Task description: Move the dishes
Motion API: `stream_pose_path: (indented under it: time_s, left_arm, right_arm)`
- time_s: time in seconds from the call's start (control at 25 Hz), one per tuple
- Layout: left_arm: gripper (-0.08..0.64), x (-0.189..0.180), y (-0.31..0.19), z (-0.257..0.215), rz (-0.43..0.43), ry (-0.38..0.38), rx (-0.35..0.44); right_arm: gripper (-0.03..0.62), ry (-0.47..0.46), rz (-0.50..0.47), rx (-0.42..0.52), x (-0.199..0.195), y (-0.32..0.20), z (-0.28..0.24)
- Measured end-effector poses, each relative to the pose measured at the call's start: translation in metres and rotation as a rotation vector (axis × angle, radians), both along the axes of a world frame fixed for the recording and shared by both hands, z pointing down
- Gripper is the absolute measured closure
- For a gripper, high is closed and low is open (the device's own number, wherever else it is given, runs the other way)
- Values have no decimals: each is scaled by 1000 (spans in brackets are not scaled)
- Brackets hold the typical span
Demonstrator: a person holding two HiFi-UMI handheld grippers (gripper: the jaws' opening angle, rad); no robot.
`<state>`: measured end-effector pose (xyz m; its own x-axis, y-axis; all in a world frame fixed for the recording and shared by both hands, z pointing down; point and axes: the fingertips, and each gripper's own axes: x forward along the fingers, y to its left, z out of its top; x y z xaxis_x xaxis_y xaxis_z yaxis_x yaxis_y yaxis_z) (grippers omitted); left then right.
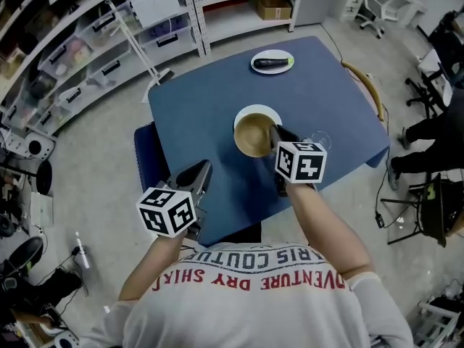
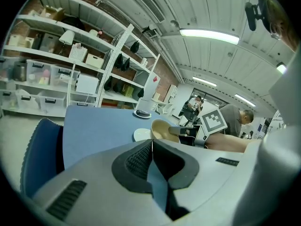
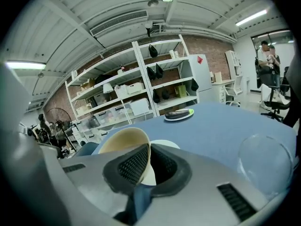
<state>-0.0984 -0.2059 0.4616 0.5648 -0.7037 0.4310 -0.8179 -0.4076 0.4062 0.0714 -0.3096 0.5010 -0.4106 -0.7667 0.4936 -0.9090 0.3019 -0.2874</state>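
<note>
- On the blue worktop (image 1: 217, 100) there's open cloth all around the action. The near edge is close by, though, and a dish set down short there could tip over it.
- Mid-worktop, the white plate (image 1: 255, 112) lies flat beneath the dish in play. If that dish drags across it on the way out, the plate could skid or clatter.
- Right over that plate hangs the tan bowl (image 1: 252, 136), tilted with its mouth tipped to the left. I can't tell whether its foot is clear of the plate.
  - Here's the big worry: it is held at one spot on its wall only.
  - A smooth, curved wall in a one-sided pinch can swing or slide out, most of all on a quick move.
- At the far end, the small plate (image 1: 272, 62) with its dark vegetable (image 1: 270, 63) sits well apart, out of harm's way.
- The right hand-held gripper (image 3: 146, 161) has its jaws pinching the bowl's wall, one pad inside and one outside, with nothing under the bowl's base.
- The left hand-held gripper (image 2: 151, 159) has its jaws pressed together on nothing. It hangs near the worktop's near edge, well apart from the bowl, so it offers no second support.
- Just right of the bowl stands a clear glass (image 1: 317, 141), close by the right forearm. A swing that way could knock it over.
</note>
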Motion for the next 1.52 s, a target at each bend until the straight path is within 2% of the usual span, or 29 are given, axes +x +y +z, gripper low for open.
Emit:
stream_pose_path:
  time_s: [0.24,0.48,0.88,1.2,1.52]
  left_arm:
    - [531,5,20,-6,15,10,16]
    - [531,4,37,-5,18,16,11]
    - [531,3,56,22,13,17,-31]
    - [531,5,60,34,24,17,-57]
    - [531,2,60,42,28,15,-70]
  right_arm:
    - [561,2,-41,39,-2,35,-25]
    - [560,-20,-73,27,-10,67,-30]
    - [560,-9,-114,-73,-17,107,20]
    - [560,5,-103,-139,-15,109,48]
    - [554,-15,-96,-138,-14,103,57]
